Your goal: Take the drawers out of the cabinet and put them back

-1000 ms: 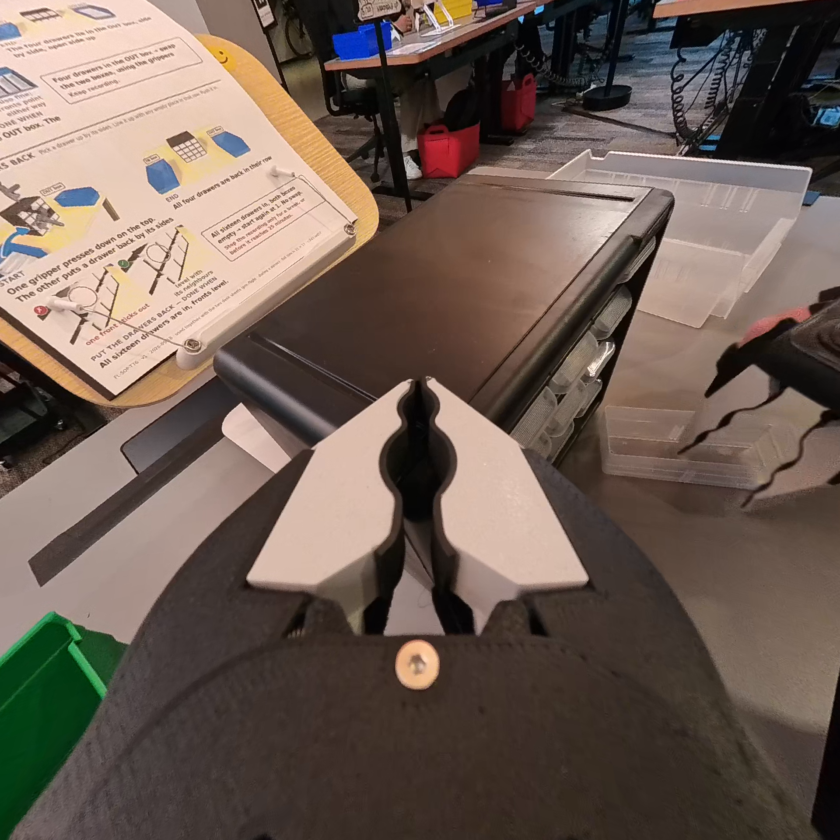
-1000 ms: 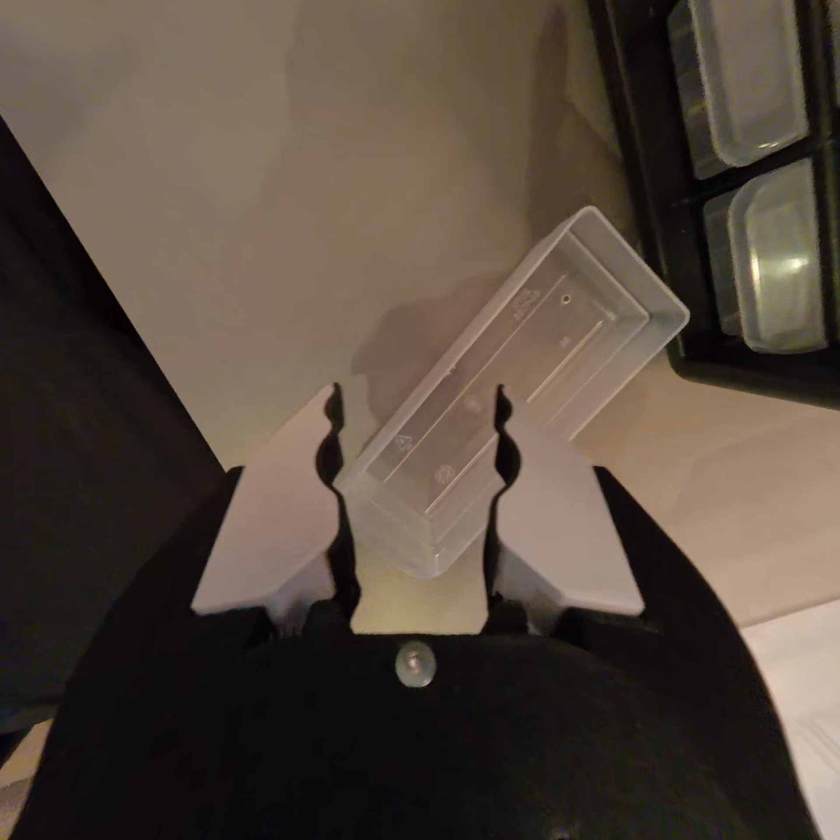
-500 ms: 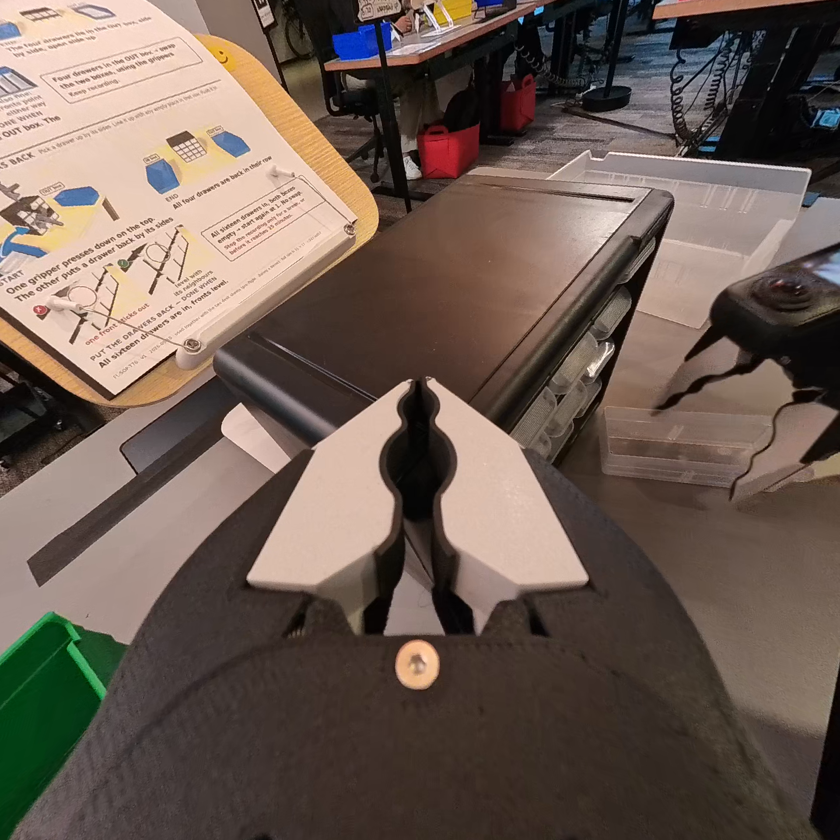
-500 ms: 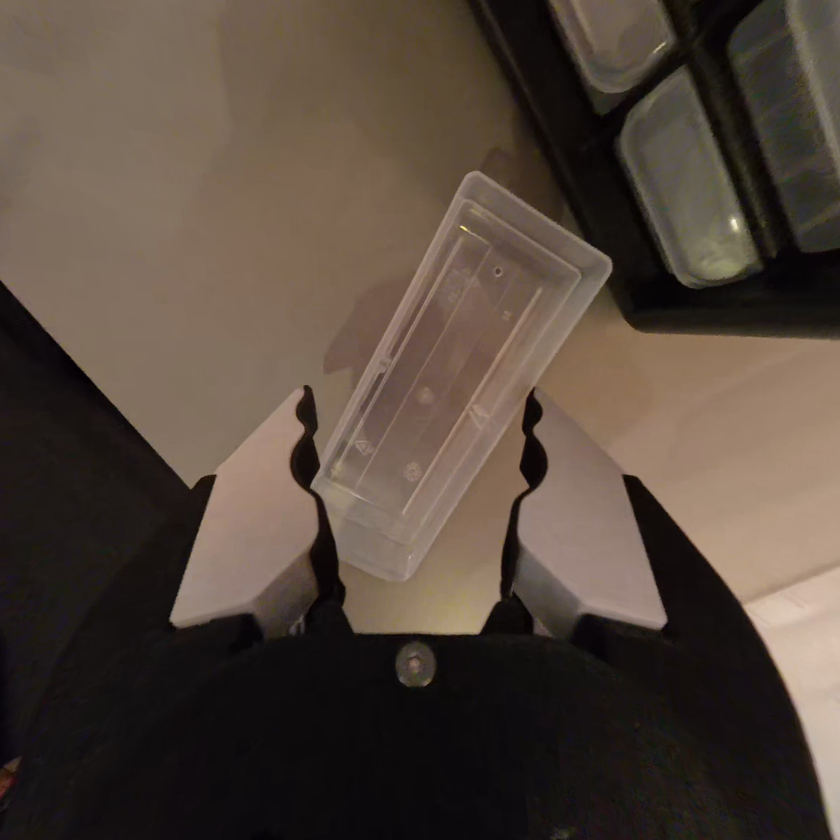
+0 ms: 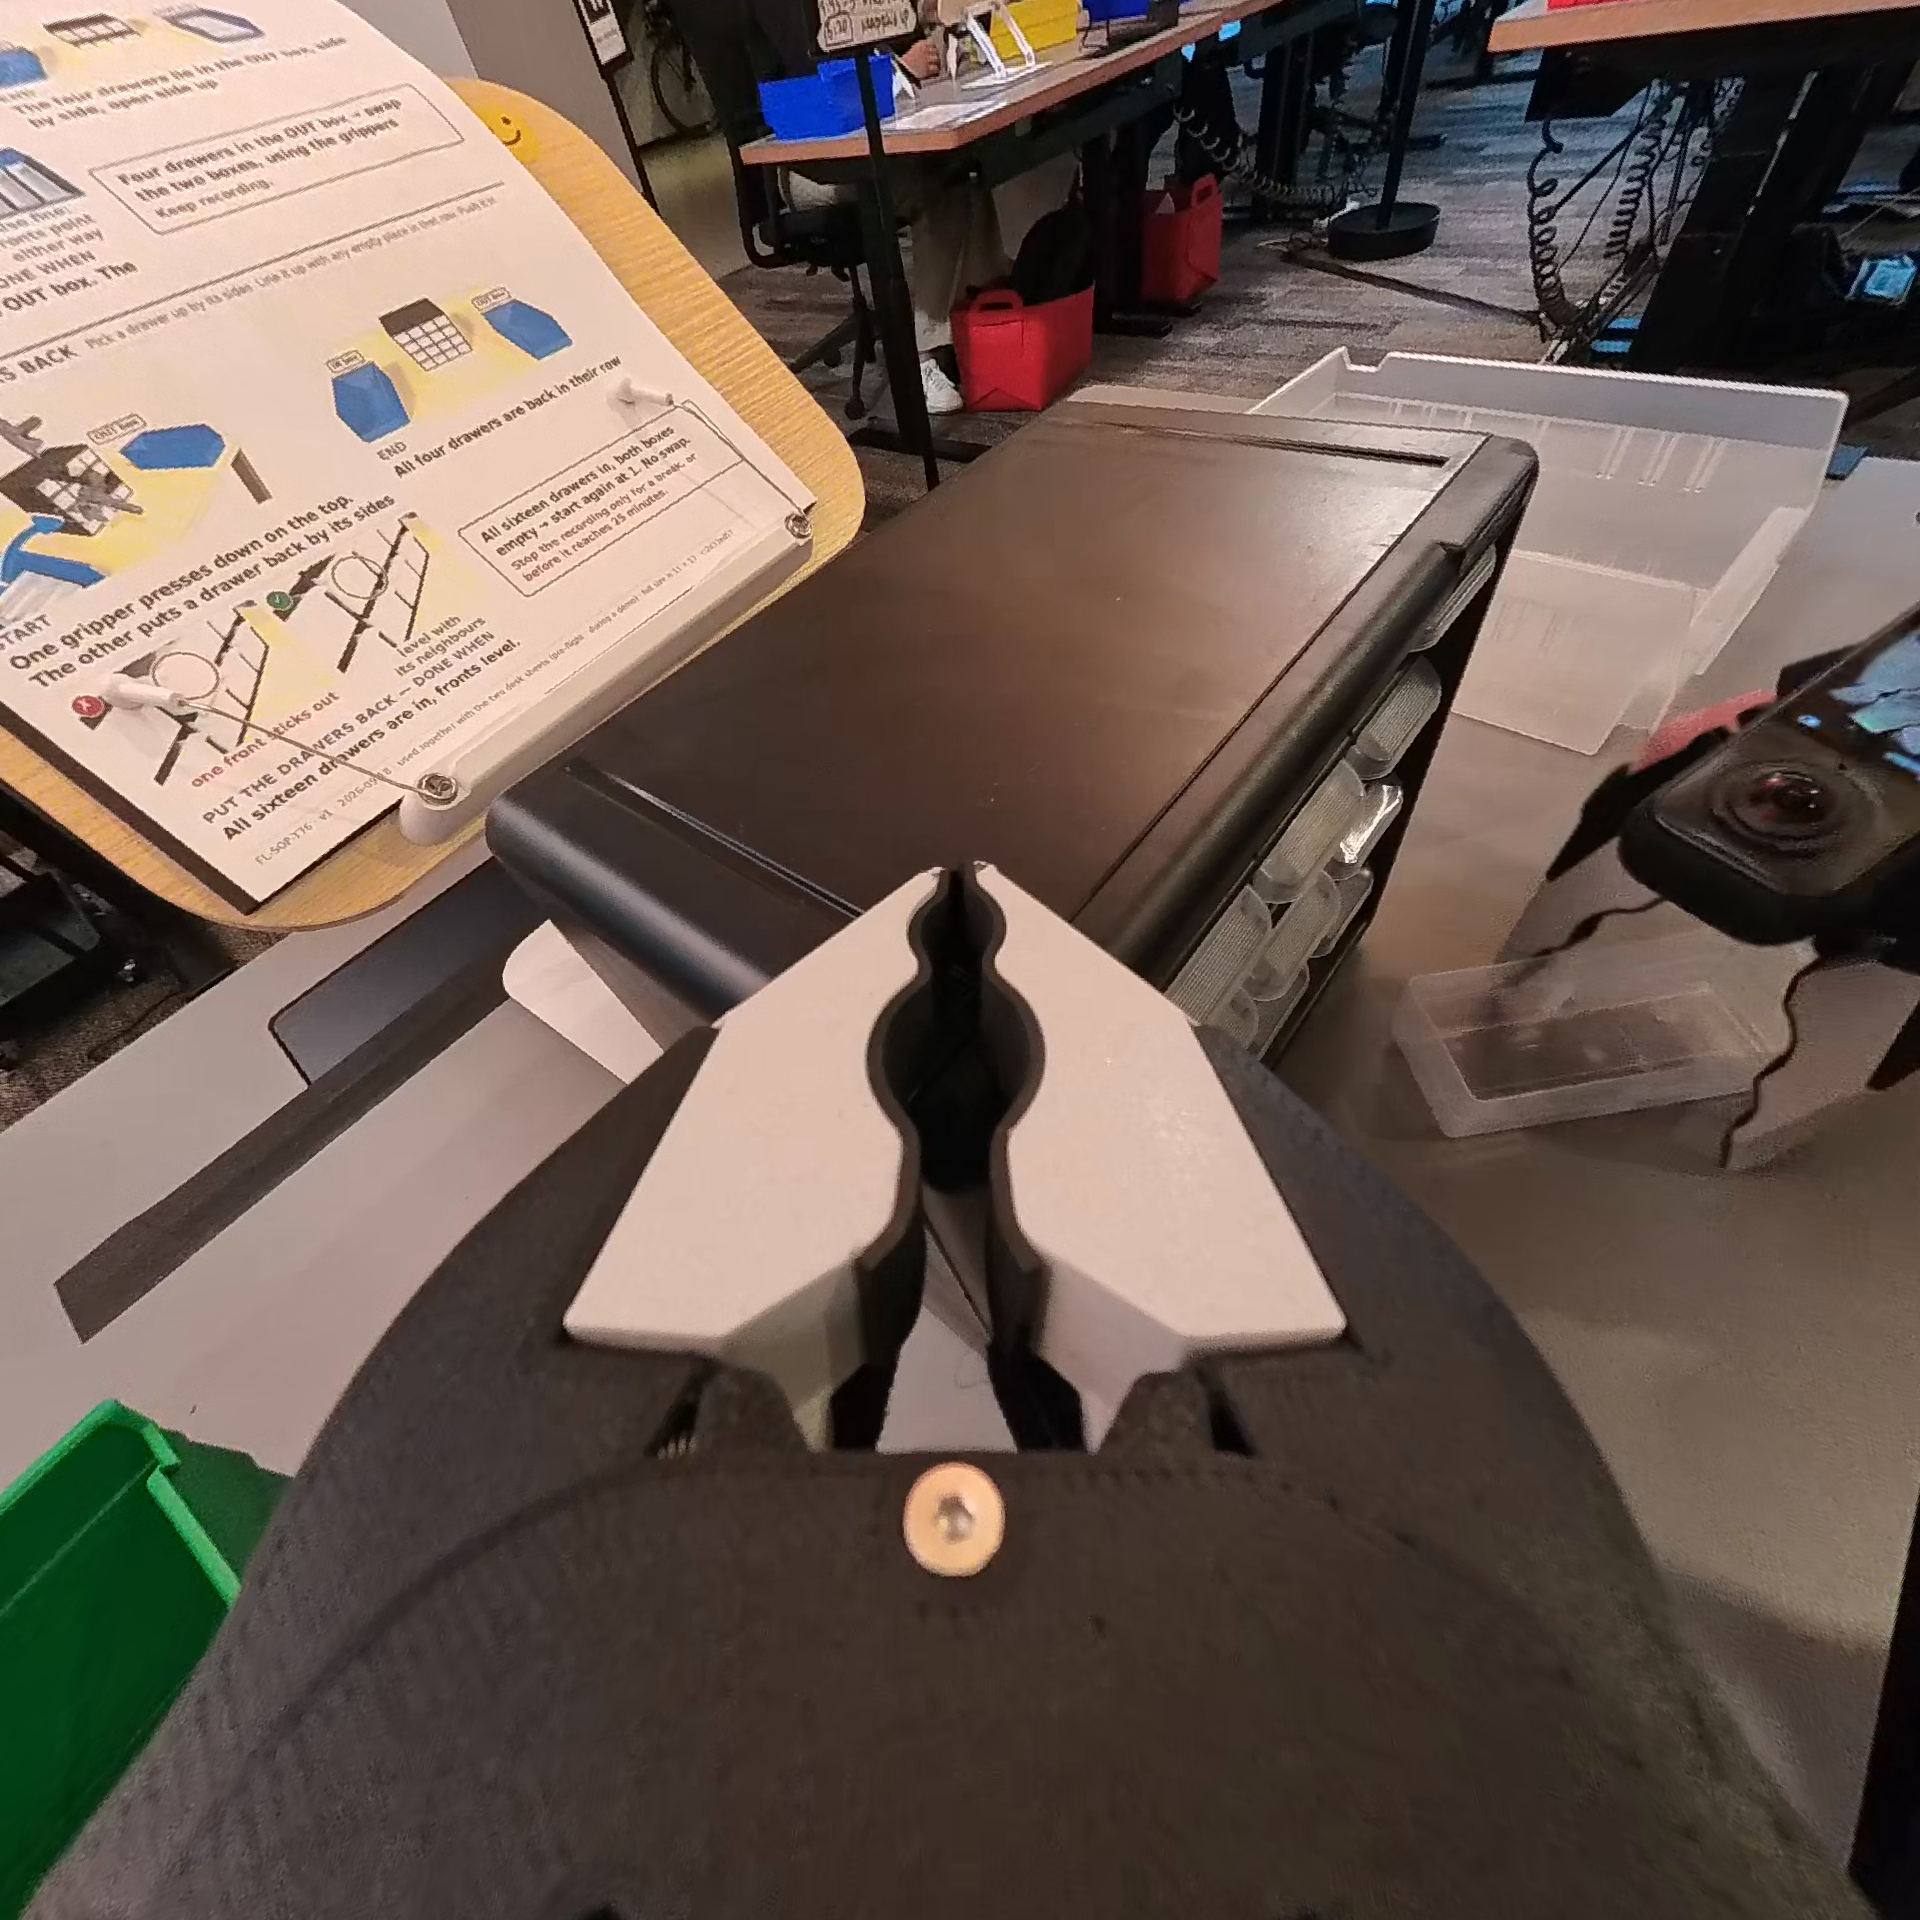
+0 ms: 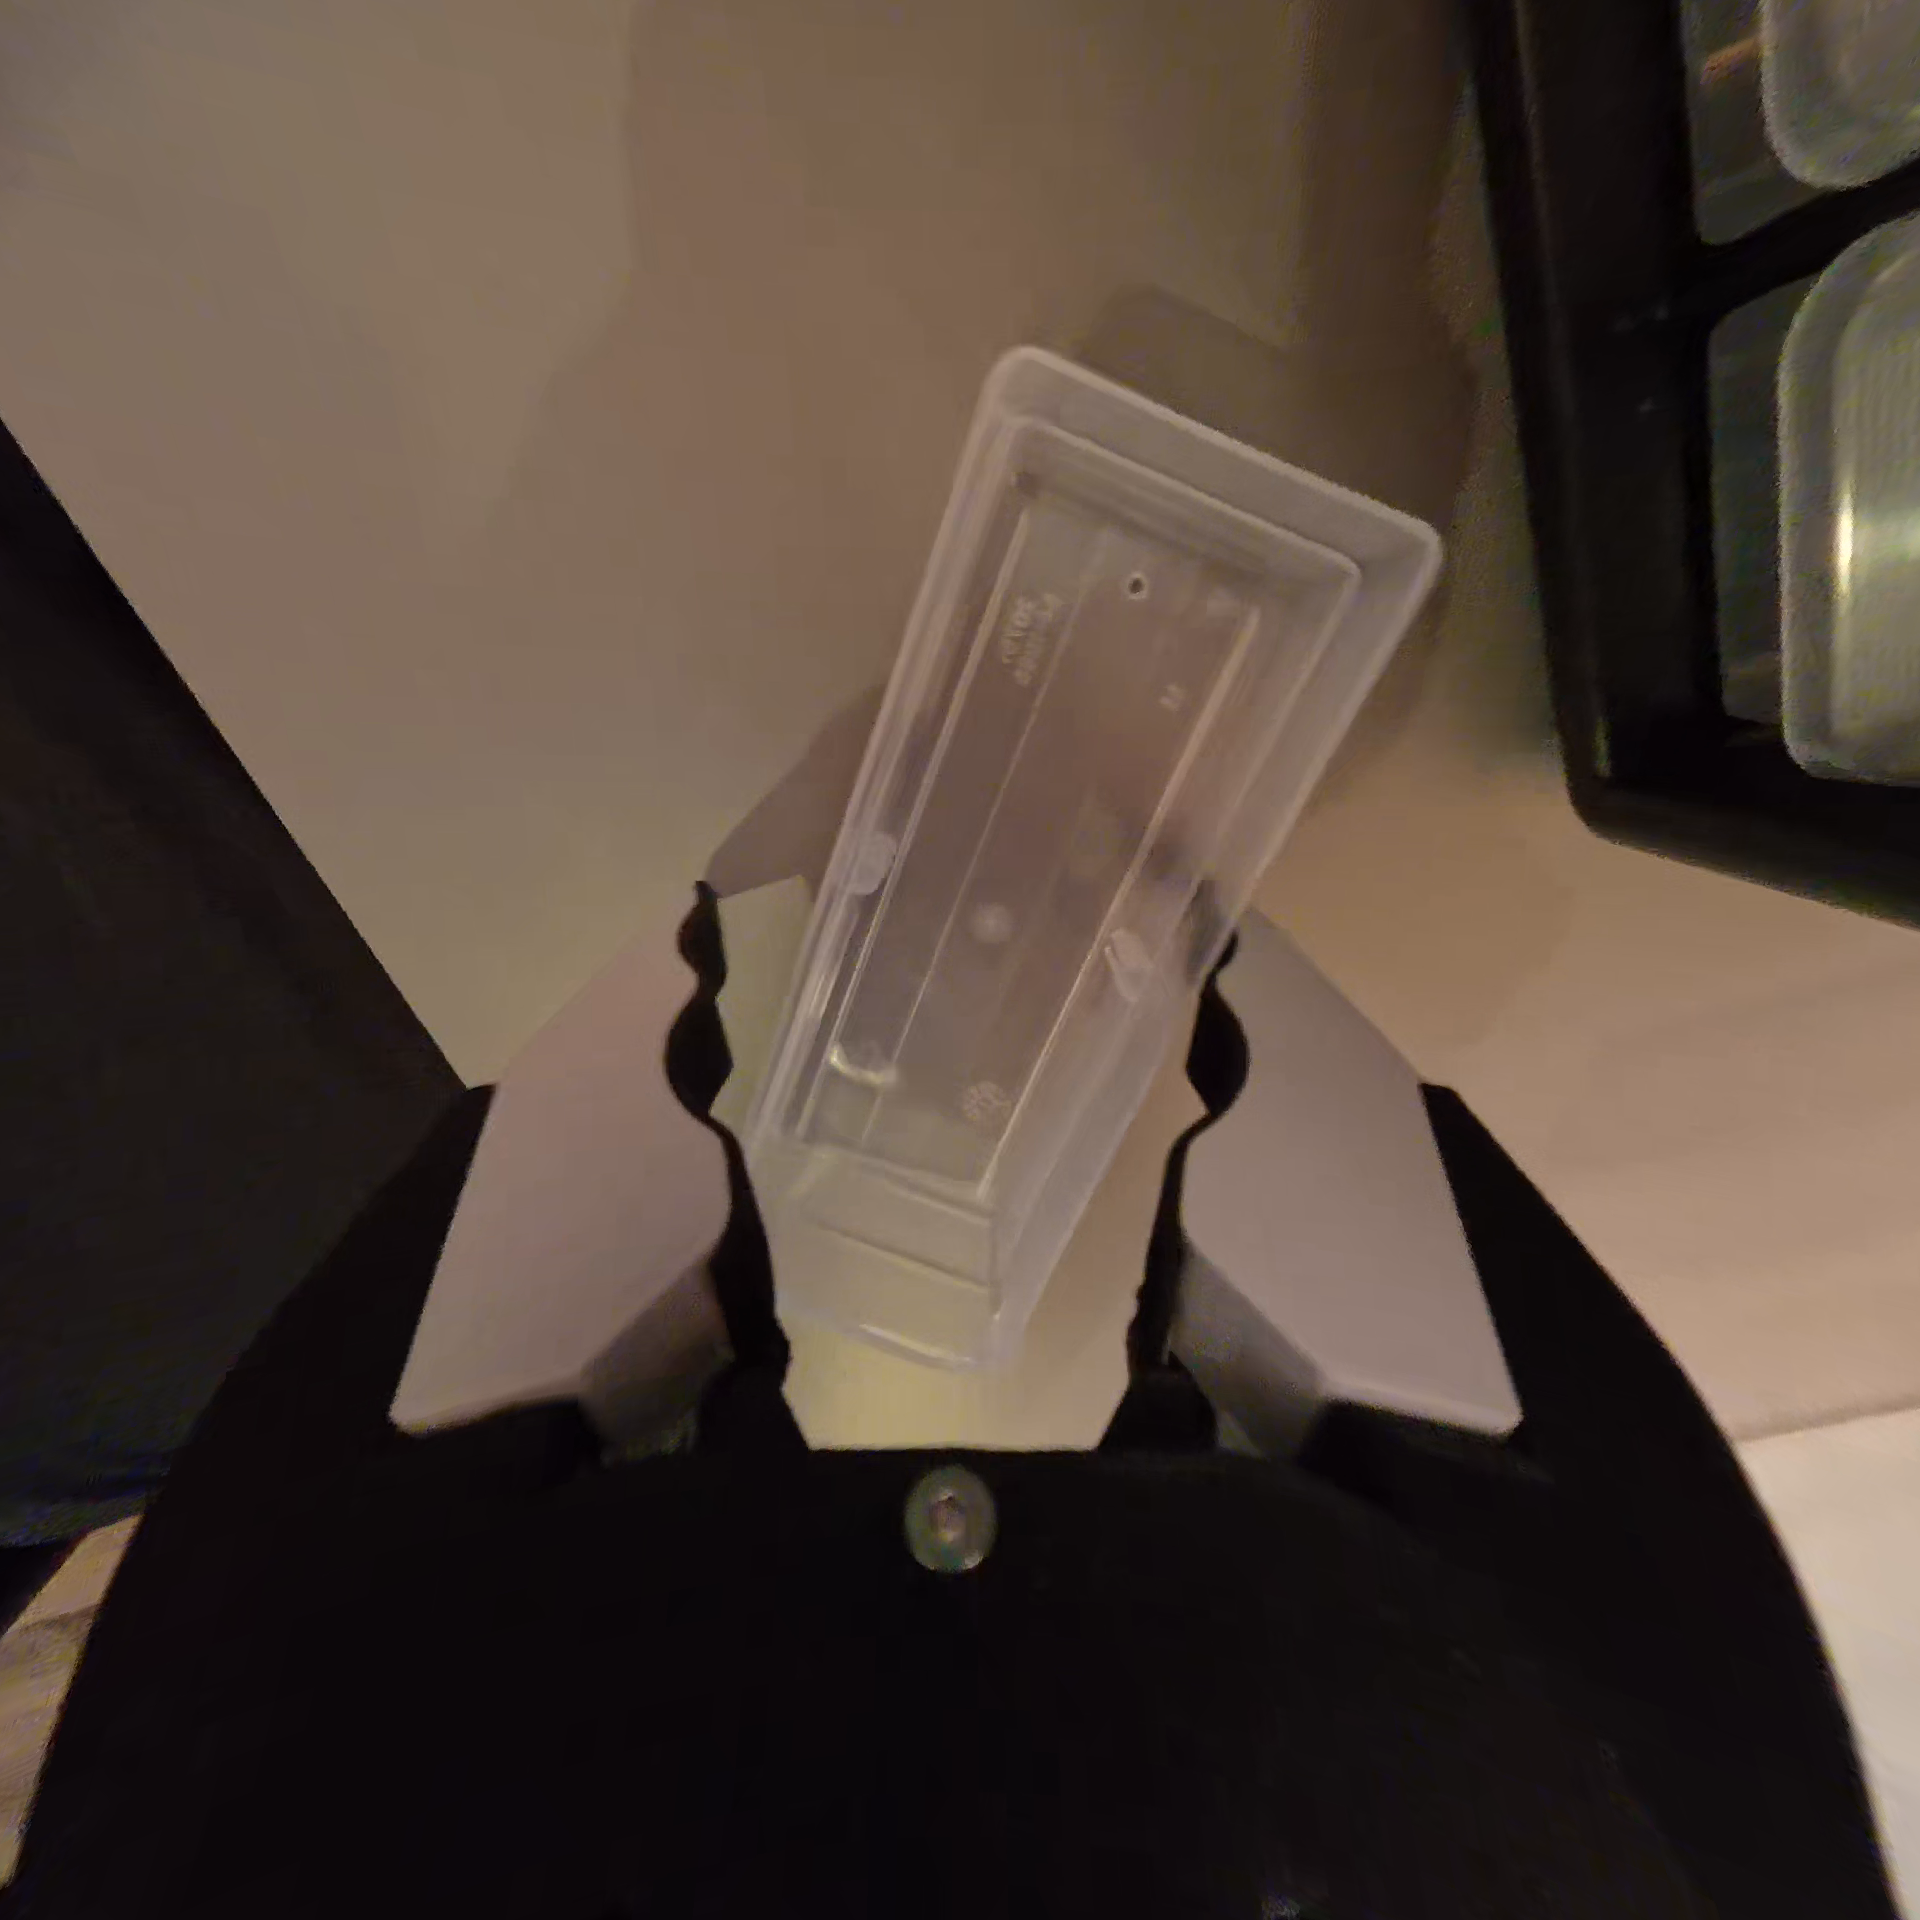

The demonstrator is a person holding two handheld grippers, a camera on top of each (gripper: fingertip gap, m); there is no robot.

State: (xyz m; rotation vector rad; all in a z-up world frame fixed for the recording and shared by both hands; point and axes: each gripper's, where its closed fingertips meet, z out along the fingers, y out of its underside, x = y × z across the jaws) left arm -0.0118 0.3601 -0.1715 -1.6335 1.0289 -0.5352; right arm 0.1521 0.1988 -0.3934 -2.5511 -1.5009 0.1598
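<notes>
The black cabinet (image 5: 1039, 644) stands on the table with clear drawers (image 5: 1320, 831) in its front. My left gripper (image 5: 961, 878) is shut and empty, hovering at the near end of the cabinet top. One clear drawer (image 6: 1060, 831) lies open side up on the table in front of the cabinet (image 6: 1558, 416). My right gripper (image 6: 966, 914) is open and straddles this drawer's near end. Its right finger is at the drawer's wall and a gap shows on the left. The left wrist view also shows the drawer (image 5: 1579, 1039) with the right gripper (image 5: 1621, 1060) over it.
An instruction sheet on a wooden board (image 5: 312, 416) stands left of the cabinet. A green bin (image 5: 94, 1621) sits at the near left. A large clear tray (image 5: 1621, 499) lies behind the cabinet. Desks and red bags (image 5: 1023, 343) are in the room beyond.
My right gripper has turned and moved in over the loose drawer, which now lies deeper between the fingers and more in line with them. The left gripper has not moved.
</notes>
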